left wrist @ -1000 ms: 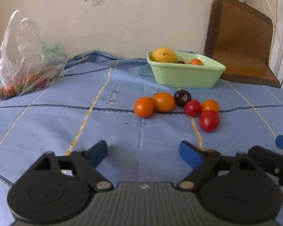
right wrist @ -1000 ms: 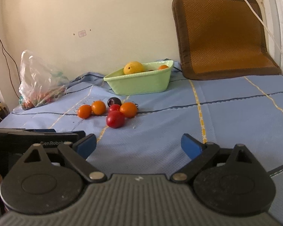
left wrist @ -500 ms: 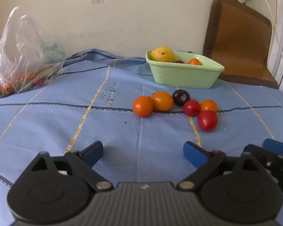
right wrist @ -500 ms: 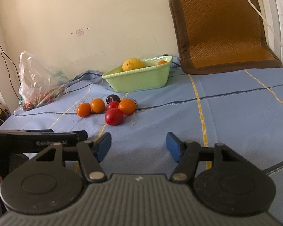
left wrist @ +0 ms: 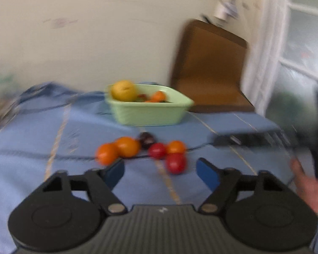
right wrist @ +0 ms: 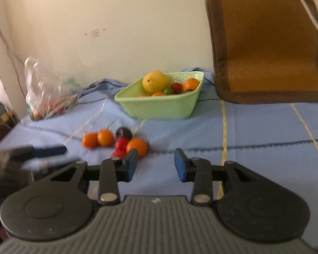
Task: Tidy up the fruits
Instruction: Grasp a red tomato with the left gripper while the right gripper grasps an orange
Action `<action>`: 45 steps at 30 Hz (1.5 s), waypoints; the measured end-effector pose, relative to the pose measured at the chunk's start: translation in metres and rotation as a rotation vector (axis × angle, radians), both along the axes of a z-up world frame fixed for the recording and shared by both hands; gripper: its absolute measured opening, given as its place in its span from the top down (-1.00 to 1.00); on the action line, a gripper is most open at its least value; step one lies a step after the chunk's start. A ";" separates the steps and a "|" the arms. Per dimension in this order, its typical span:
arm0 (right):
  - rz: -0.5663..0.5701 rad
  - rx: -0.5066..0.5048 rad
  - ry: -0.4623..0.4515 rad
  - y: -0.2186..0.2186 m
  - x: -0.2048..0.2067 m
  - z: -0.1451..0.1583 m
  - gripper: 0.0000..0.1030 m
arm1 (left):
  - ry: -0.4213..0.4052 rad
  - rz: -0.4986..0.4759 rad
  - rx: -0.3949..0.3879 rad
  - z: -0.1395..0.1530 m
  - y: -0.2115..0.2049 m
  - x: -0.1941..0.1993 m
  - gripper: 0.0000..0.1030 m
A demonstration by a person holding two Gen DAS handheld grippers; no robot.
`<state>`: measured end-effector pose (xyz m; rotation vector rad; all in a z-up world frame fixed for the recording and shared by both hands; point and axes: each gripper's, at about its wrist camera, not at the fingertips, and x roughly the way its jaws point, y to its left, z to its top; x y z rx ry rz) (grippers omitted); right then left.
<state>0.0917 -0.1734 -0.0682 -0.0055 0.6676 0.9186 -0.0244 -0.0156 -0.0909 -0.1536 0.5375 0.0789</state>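
**Supervisor:** Report task status from the left wrist view.

**Operator:** I read the task as partly complete. The green basket (left wrist: pixel 150 112) stood at the back of the table (left wrist: pixel 31 139) and already held a yellow fruit (left wrist: pixel 123 90) and a few smaller ones. Six loose fruits (left wrist: pixel 142 150) lay clustered on the blue cloth in front of it, well short of the basket. I judged those six to be the remaining work. The view was blurred.

**Supervisor:** Left tool pose?

**Operator:** The left tool (left wrist: pixel 160 169) hovered low over the cloth, aimed at the cluster. Its fingers were spread wide and held nothing. The red fruit (left wrist: pixel 176 162) sat between them in the picture, but beyond the tips.

**Supervisor:** Now the right wrist view.

**Operator:** Same layout. The basket (right wrist: pixel 159 105) showed several fruits inside; the loose cluster (right wrist: pixel 116 140) lay near its front left. The right tool (right wrist: pixel 155 164) pointed over the table just right of the cluster. Its fingers stood moderately apart, empty. An orange fruit (right wrist: pixel 137 147) sat just beyond the left fingertip (right wrist: pixel 131 165). I could not tell whether they touched.
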 end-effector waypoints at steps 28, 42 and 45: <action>0.064 0.000 0.096 -0.010 -0.024 -0.017 0.40 | 0.092 -0.104 -0.001 -0.019 -0.033 -0.027 0.43; 0.088 -0.110 -0.027 -0.026 -0.074 -0.020 0.40 | 0.085 -0.022 0.045 -0.018 -0.049 -0.058 0.43; 0.086 -0.113 -0.037 -0.026 -0.075 -0.021 0.40 | 0.085 -0.019 0.041 -0.018 -0.048 -0.058 0.43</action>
